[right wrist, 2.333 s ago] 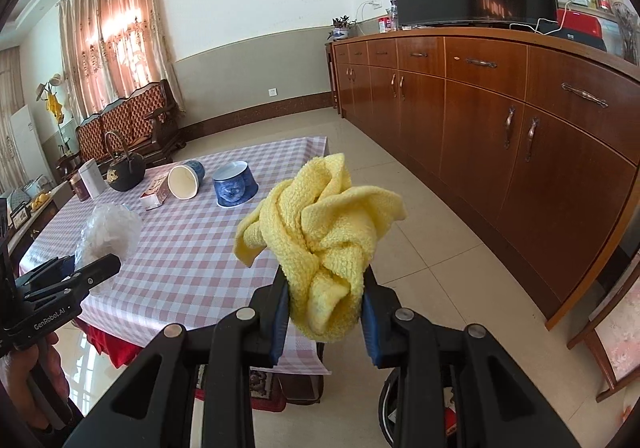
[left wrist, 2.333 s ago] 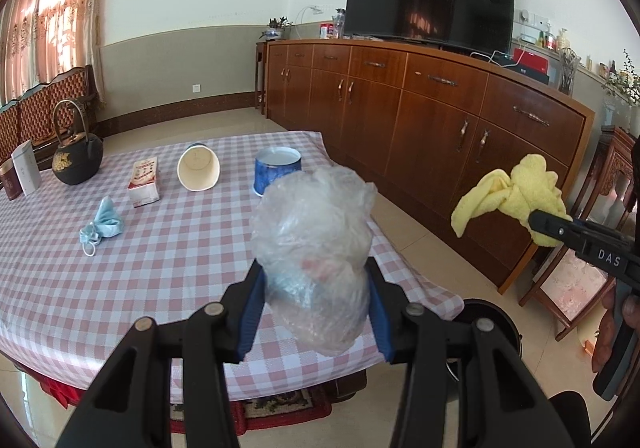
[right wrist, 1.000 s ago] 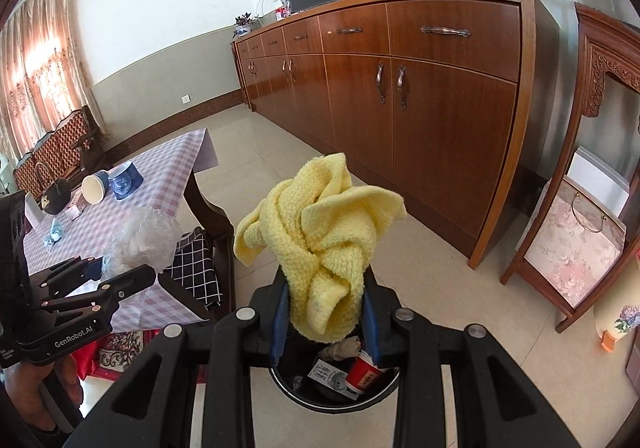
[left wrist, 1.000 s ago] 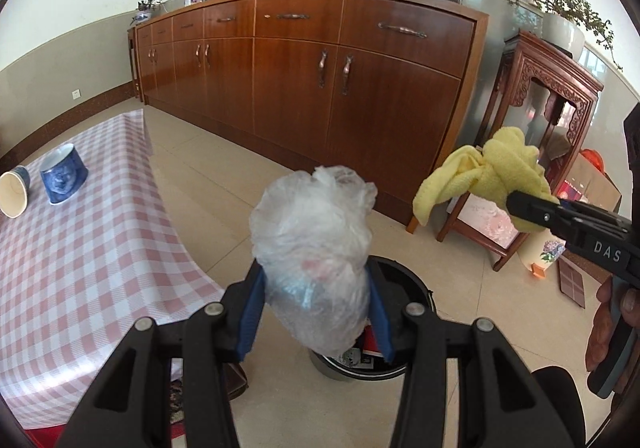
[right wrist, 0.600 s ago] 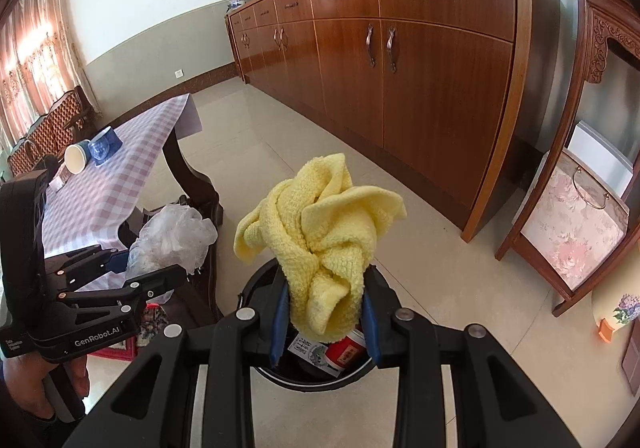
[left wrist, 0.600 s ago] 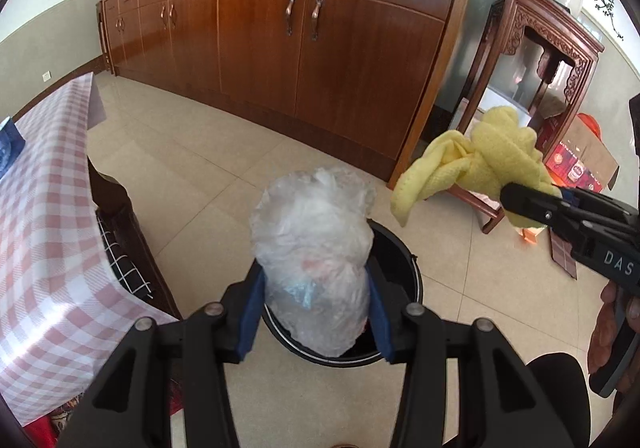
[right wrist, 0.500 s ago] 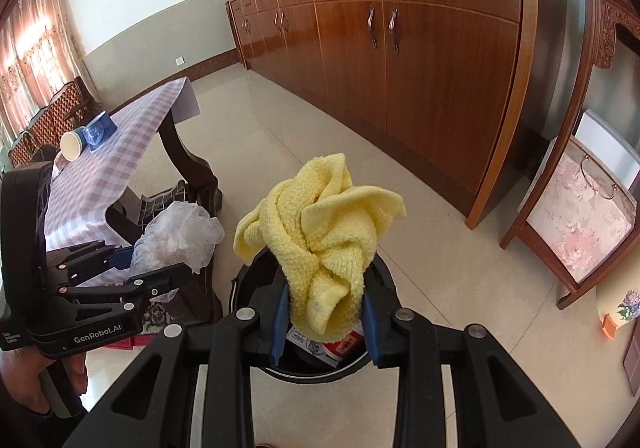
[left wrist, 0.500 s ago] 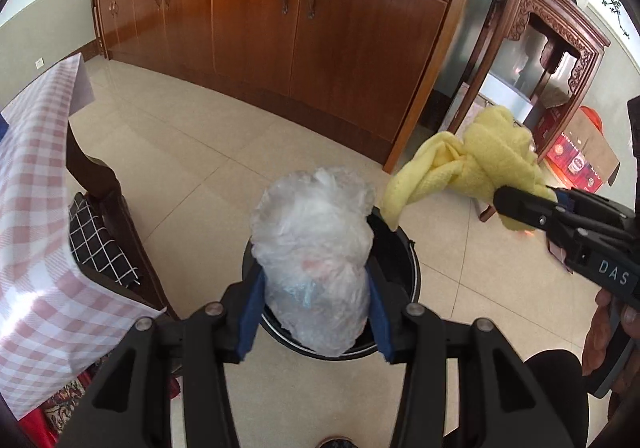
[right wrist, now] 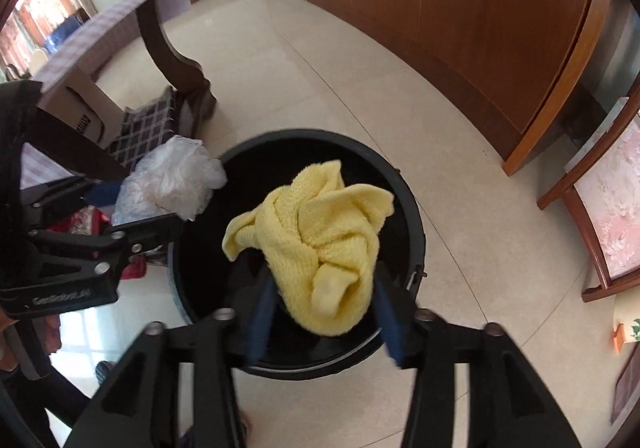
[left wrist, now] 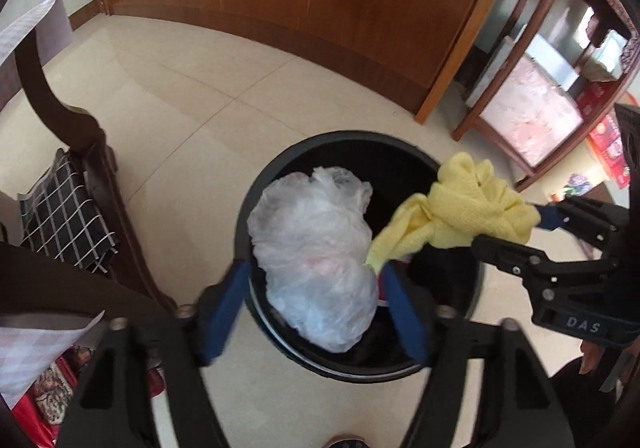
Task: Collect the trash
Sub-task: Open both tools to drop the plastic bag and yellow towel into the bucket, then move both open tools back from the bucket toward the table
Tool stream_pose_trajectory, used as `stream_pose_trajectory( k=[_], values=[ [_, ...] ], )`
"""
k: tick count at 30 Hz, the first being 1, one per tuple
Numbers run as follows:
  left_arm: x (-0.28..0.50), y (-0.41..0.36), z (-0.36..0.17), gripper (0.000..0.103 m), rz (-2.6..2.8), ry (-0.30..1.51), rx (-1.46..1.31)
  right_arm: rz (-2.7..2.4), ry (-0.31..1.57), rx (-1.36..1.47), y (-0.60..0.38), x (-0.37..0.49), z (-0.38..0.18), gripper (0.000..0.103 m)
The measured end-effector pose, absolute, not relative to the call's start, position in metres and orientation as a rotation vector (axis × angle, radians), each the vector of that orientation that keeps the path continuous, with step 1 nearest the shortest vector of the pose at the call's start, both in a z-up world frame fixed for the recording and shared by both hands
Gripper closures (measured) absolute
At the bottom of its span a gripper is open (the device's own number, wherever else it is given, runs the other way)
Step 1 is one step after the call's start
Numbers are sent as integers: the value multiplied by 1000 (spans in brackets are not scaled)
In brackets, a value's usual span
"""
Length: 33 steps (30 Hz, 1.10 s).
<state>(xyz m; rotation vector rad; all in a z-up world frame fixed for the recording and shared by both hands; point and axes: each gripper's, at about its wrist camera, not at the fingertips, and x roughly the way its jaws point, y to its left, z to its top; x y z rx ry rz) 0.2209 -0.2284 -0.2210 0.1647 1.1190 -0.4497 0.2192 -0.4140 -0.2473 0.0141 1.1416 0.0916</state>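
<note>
Basically at the drop-off: left gripper [left wrist: 316, 312] has its jaws spread, plastic bag [left wrist: 316, 256] loose between them over the black bin [left wrist: 360, 151]. Right gripper [right wrist: 322, 308], jaws also widened, yellow cloth [right wrist: 320, 248] over it too. Neither's landed inside yet, I'd say.

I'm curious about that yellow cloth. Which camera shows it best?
The right wrist view: the yellow cloth fills the middle, between the right gripper's spread fingers over the black bin. The left wrist view shows it sideways, smaller.

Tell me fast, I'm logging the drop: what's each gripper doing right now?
Left gripper: open, plastic bag loose between its jaws, over the bin.
Right gripper: open, yellow cloth released.
</note>
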Motion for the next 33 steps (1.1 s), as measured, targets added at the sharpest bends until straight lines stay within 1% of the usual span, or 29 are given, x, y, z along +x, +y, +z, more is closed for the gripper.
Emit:
stream_pose_trajectory(
  k=[1, 2, 4, 5, 6, 16, 33],
  values=[
    [221, -227, -222, 7, -432, 1109, 166, 67, 1147, 15, -418, 223, -254, 8],
    [220, -224, -222, 6, -422, 1103, 165, 55, 1155, 23, -422, 226, -259, 6],
    [218, -219, -223, 1, -379, 1104, 186, -4, 1157, 33, -430, 228, -263, 5],
    [219, -218, -223, 0, -365, 1101, 192, -33, 1146, 42, -434, 227, -264, 1],
    [218, -217, -221, 0, -359, 1092, 192, -63, 1131, 44, -438, 226, -263, 0],
    [204, -216, -184, 0, -338, 1013, 193, -147, 1049, 91, -444, 202, -243, 0],
    [171, -182, -114, 0, -361, 861, 148, -152, 867, 76, -407, 162, -141, 0]
  ],
)
